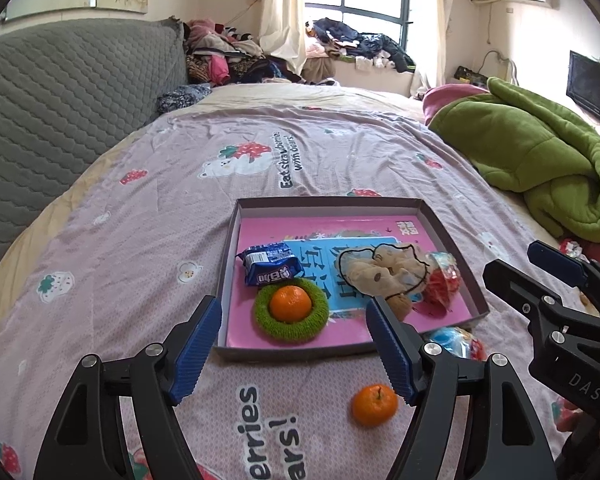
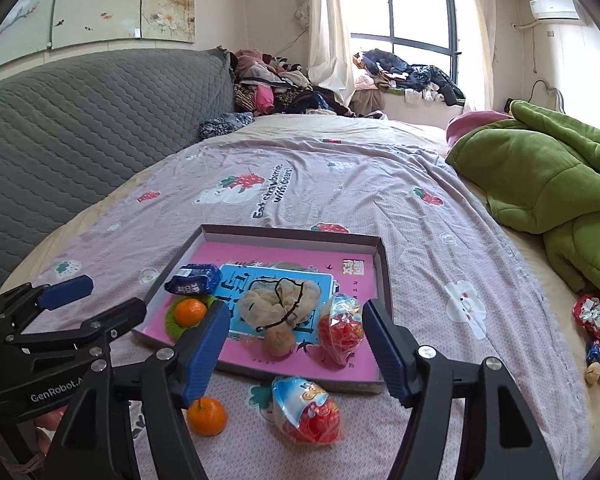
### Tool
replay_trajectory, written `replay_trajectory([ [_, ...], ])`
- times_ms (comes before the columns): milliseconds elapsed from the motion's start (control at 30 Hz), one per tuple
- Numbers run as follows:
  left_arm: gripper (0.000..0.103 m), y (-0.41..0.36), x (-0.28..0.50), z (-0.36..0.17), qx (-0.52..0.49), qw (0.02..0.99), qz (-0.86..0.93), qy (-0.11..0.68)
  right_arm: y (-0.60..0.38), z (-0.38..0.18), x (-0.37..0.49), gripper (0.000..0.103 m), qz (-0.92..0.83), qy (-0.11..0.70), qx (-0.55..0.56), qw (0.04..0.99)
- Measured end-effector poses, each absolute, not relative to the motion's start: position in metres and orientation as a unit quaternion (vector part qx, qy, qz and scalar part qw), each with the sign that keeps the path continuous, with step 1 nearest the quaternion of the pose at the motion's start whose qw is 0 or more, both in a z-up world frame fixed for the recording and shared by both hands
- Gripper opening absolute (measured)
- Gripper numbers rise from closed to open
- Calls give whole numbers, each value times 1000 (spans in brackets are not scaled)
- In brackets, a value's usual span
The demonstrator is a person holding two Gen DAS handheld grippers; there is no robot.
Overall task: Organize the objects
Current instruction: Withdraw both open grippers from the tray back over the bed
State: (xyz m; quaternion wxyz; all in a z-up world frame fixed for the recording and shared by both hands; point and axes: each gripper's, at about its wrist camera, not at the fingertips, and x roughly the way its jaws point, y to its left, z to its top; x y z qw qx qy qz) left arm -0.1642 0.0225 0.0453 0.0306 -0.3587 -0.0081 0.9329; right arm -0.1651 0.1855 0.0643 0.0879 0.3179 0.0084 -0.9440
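Below the tray, only the right wrist view fully shows the egg-shaped packet, while both left tongs and right tongs gape empty.

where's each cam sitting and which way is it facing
Left wrist: on the left claw, aimed down the bed at the tray; its open claw shows, the right claw at right.
Right wrist: on the right claw, same aim; its open claw shows, the left claw at left.
Shared: tray, loose orange, window.
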Motion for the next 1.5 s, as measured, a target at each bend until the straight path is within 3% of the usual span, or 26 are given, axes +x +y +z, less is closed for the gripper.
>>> replay_trajectory([
  [967, 76, 31, -115, 55, -353, 36, 935, -5, 201, 91, -112, 68, -951, 3, 293, 101],
  [1500, 76, 44, -108, 33, -389, 57, 920, 6, 201, 68, -96, 68, -943, 11, 316, 105],
])
